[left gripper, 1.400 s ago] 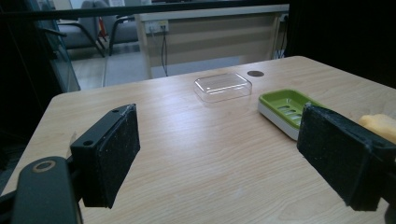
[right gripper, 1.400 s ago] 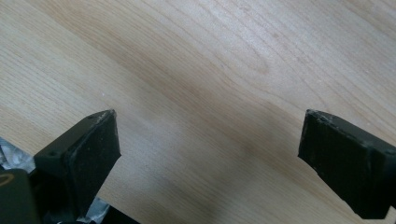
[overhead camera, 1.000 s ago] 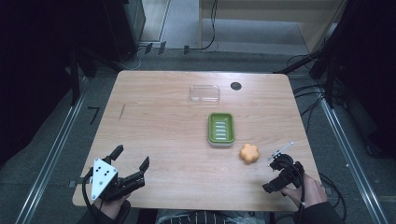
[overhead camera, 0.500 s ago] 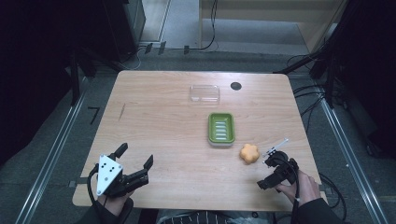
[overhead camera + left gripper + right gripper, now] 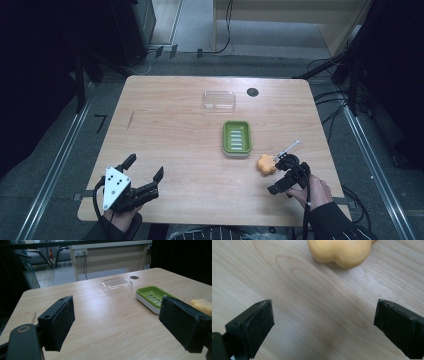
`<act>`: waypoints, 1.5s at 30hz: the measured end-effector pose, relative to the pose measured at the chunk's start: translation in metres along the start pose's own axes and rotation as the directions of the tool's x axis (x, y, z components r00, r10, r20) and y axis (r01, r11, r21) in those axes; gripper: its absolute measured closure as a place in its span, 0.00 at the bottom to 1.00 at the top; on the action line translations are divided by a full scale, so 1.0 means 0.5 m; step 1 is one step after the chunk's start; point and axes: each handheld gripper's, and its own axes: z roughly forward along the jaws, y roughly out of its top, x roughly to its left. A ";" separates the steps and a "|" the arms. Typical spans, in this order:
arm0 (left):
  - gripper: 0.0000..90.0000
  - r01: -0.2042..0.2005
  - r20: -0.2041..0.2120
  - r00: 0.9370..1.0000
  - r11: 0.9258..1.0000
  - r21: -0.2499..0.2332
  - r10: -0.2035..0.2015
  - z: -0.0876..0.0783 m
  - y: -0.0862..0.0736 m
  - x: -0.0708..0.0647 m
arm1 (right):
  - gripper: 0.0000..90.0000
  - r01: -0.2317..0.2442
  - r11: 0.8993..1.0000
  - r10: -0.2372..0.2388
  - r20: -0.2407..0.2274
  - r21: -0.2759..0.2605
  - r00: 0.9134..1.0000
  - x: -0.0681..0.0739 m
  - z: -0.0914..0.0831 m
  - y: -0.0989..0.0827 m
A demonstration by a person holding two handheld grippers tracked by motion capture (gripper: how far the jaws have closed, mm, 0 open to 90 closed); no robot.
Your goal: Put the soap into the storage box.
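A lumpy orange piece [image 5: 266, 164] lies on the wooden table [image 5: 175, 135], just below-right of a green slatted dish on a white base [image 5: 236, 137]. My right gripper [image 5: 276, 175] hovers right beside the orange piece, open and holding nothing. In the right gripper view the orange piece [image 5: 342, 251] lies just ahead of the spread jaws of the right gripper [image 5: 327, 327]. My left gripper [image 5: 145, 167] is open near the table's front left. From the left gripper [image 5: 121, 325] I see the green dish [image 5: 152, 296] and the orange piece [image 5: 202, 306] behind the right pad [image 5: 182, 325].
A clear plastic lid [image 5: 219, 100] rests at the back middle of the table, with a round black grommet [image 5: 252, 92] to its right. Cables run over the floor beyond the table's far edge and along its right side.
My right gripper has moved left and a little forward, closing in on the orange piece. My left gripper has drifted slightly right. Both jaws stay open.
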 end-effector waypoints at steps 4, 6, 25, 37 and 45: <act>0.15 -0.002 0.002 1.000 1.000 0.000 0.002 0.000 0.000 0.000 | 0.03 0.004 1.000 -0.004 -0.008 -0.007 1.000 0.002 0.003 0.015; 0.15 0.001 0.001 1.000 1.000 0.000 -0.001 0.000 0.000 0.001 | 0.03 0.012 1.000 -0.012 -0.006 -0.011 1.000 0.003 0.005 0.023; 0.15 -0.002 0.013 1.000 1.000 0.001 0.002 0.000 0.000 0.000 | 0.27 -0.052 0.998 0.053 0.018 -0.034 0.998 -0.007 0.024 0.087; 0.15 -0.002 0.017 1.000 1.000 0.003 0.002 0.000 0.000 0.001 | 0.43 -0.043 0.999 0.043 0.019 -0.017 0.999 -0.023 0.022 0.092; 0.15 -0.006 0.016 1.000 1.000 0.005 0.006 0.000 0.000 0.000 | 0.42 -0.002 1.000 0.001 0.030 0.024 1.000 -0.024 0.021 0.099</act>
